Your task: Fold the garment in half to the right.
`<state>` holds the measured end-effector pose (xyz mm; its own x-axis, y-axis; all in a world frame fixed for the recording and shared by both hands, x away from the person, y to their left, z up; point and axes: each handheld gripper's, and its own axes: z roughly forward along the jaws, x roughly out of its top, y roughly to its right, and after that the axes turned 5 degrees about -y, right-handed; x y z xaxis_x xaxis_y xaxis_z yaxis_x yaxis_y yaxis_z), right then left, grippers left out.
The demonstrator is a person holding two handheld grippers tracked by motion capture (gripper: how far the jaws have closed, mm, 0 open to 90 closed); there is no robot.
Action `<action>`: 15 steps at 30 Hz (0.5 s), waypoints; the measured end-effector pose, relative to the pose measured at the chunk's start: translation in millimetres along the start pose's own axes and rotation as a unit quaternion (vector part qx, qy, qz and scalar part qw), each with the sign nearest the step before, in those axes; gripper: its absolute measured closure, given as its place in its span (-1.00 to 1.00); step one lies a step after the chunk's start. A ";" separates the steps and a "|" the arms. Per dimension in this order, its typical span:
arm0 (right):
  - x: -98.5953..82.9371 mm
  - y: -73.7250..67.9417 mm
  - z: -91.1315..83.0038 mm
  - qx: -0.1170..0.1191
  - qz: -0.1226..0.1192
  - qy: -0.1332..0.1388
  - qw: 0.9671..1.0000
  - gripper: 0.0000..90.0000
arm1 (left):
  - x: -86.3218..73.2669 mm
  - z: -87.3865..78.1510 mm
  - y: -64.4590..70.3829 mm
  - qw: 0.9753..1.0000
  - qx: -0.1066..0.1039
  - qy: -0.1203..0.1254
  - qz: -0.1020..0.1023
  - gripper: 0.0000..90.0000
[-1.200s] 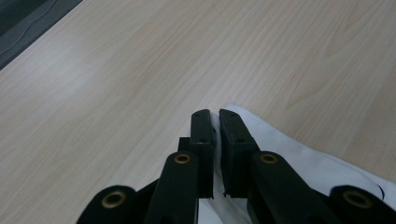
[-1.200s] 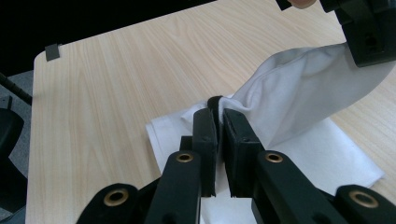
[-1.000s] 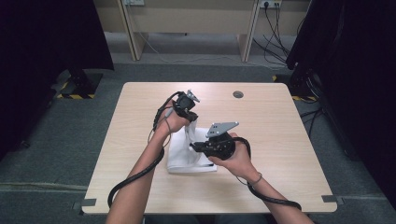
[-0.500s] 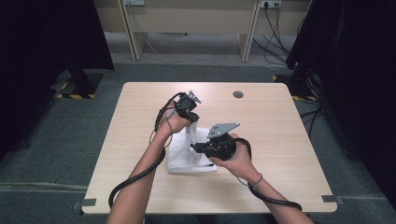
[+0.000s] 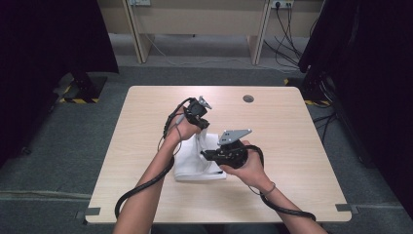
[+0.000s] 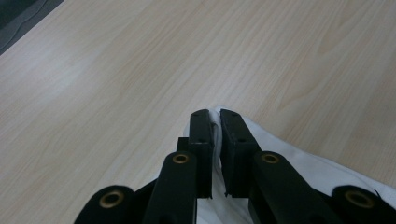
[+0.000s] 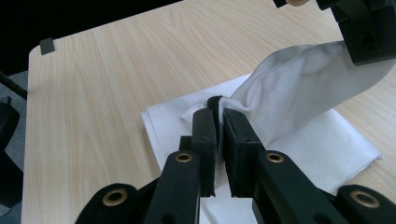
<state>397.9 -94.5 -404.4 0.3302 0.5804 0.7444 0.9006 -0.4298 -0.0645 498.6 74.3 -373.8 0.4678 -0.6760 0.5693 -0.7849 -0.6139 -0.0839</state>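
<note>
A white cloth (image 5: 192,165) lies folded on the light wooden table (image 5: 292,141), with its top layer lifted. My left gripper (image 5: 200,126) holds one end of that layer up off the table; its jaws are shut on the cloth's edge (image 6: 215,133). My right gripper (image 5: 205,155) is lower and nearer the person, jaws shut on the other end of the raised layer (image 7: 223,105). Between the two grippers the cloth (image 7: 299,88) stretches in a taut band, with the left gripper (image 7: 362,35) at the upper right of the right gripper view.
A small round dark grommet (image 5: 248,98) sits in the table near its far edge. Cables trail from both grippers over the near edge. Desk legs and wires stand on the floor beyond the table.
Both grippers have stayed on the cloth; the left one has lifted its end slightly higher and farther. The right gripper has hardly moved.
</note>
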 end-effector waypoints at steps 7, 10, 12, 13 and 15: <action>-3.7 1.3 -0.3 0.000 0.002 -0.001 1.000 0.86 | -0.2 2.4 0.5 1.000 -0.001 -0.002 0.001 0.84; -5.4 1.4 0.0 0.000 0.004 -0.003 1.000 0.86 | -0.1 3.8 1.0 1.000 -0.002 -0.002 0.000 0.84; -6.3 1.7 0.2 0.000 0.004 -0.004 1.000 0.86 | 0.4 4.6 1.7 1.000 -0.002 -0.003 0.001 0.84; -6.7 1.6 0.3 0.000 0.004 -0.005 1.000 0.86 | 0.7 5.1 2.2 1.000 -0.003 -0.003 0.001 0.84; -7.2 1.7 0.0 0.000 0.004 -0.004 1.000 0.86 | 1.2 5.8 2.9 1.000 -0.003 -0.003 0.002 0.84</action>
<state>397.1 -99.4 -409.8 0.3408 0.5826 0.7378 0.8975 -0.4354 -0.0707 499.3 69.3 -378.2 0.4676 -0.6801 0.5646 -0.7888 -0.6093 -0.0807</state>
